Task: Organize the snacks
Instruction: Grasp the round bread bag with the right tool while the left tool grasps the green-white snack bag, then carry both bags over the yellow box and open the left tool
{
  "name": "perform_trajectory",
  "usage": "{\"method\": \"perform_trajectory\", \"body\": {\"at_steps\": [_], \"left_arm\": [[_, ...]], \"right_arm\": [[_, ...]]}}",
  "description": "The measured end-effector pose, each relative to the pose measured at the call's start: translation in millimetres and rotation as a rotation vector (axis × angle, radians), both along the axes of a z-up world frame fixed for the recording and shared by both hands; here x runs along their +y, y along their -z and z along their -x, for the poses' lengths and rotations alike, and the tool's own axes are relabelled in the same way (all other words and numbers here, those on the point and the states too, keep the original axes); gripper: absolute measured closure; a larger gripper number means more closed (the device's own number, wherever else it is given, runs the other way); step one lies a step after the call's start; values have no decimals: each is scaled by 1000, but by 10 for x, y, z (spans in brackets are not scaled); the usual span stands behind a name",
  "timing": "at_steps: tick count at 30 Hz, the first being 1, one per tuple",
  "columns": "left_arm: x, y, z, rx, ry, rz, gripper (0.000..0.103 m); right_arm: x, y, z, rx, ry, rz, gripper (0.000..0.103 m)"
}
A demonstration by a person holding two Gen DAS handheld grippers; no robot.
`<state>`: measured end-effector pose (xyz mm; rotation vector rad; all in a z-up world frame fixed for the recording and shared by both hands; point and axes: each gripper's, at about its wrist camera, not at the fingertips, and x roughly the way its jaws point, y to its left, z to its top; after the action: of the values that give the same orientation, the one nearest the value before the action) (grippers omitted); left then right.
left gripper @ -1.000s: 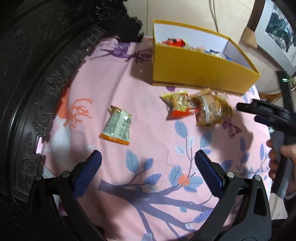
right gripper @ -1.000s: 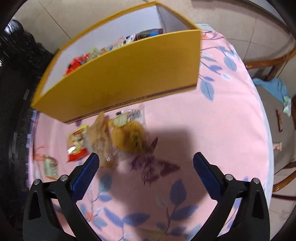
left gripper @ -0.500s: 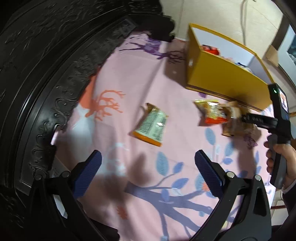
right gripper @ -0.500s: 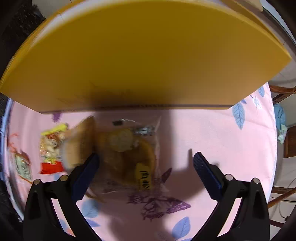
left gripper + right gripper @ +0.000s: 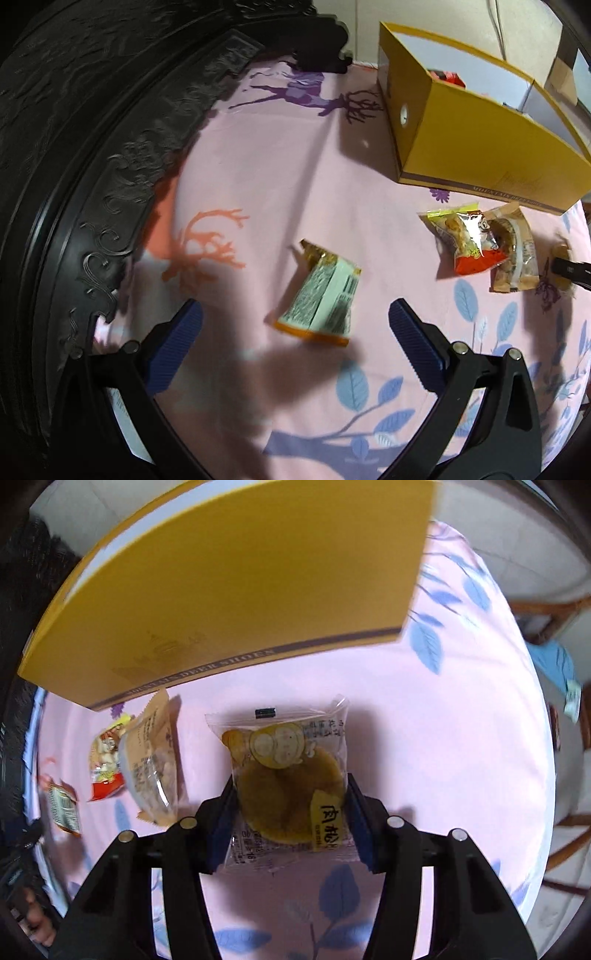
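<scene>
A clear pastry packet [image 5: 291, 775] with a round brown cake lies on the pink cloth in front of the yellow box [image 5: 240, 590]. My right gripper [image 5: 290, 812] is closing; its blue pads press the packet's two sides. To its left lie a brown biscuit packet [image 5: 151, 768], a red and yellow snack packet [image 5: 105, 764] and a green-white packet [image 5: 66, 808]. My left gripper [image 5: 295, 332] hangs open just above the green-white packet [image 5: 321, 299], nothing between its fingers. The yellow box [image 5: 480, 147] holds several snacks.
A dark carved wooden frame [image 5: 92, 166] borders the pink cloth [image 5: 277, 166] on the left. In the right wrist view a wooden chair [image 5: 569, 830] and a blue cloth [image 5: 550, 661] sit beyond the right edge. A hand [image 5: 37, 923] shows at the bottom left.
My right gripper came down over the pastry packet and its jaws narrowed from wide onto it. My left gripper moved down toward the green-white packet, which now lies between its fingers.
</scene>
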<state>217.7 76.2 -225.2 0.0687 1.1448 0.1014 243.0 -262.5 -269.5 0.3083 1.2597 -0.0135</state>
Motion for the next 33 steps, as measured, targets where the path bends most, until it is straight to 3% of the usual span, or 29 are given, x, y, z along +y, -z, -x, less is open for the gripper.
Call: {"method": "perform_trajectory", "body": {"at_steps": [8, 14, 15, 17, 18, 19, 27, 33], "left_arm": [[-91, 342, -154, 42, 28, -5, 2], [-130, 518, -160, 56, 42, -19, 4], [-122, 527, -153, 53, 45, -2, 8], [-87, 549, -160, 68, 60, 70, 42], [-58, 540, -151, 62, 59, 109, 53], [-39, 519, -142, 59, 55, 120, 57], [-24, 232, 94, 22, 42, 211, 64], [-181, -47, 260, -21, 87, 248, 65]], "right_arm": [[-86, -182, 299, -24, 24, -89, 48], [-23, -296, 354, -26, -13, -92, 48], [82, -298, 409, -26, -15, -92, 48], [134, -355, 515, -25, -23, -99, 48], [154, -355, 510, -29, -28, -98, 48], [190, -366, 525, -32, -33, -96, 48], [193, -485, 580, -69, -45, -88, 48], [173, -557, 659, -90, -41, -92, 48]]}}
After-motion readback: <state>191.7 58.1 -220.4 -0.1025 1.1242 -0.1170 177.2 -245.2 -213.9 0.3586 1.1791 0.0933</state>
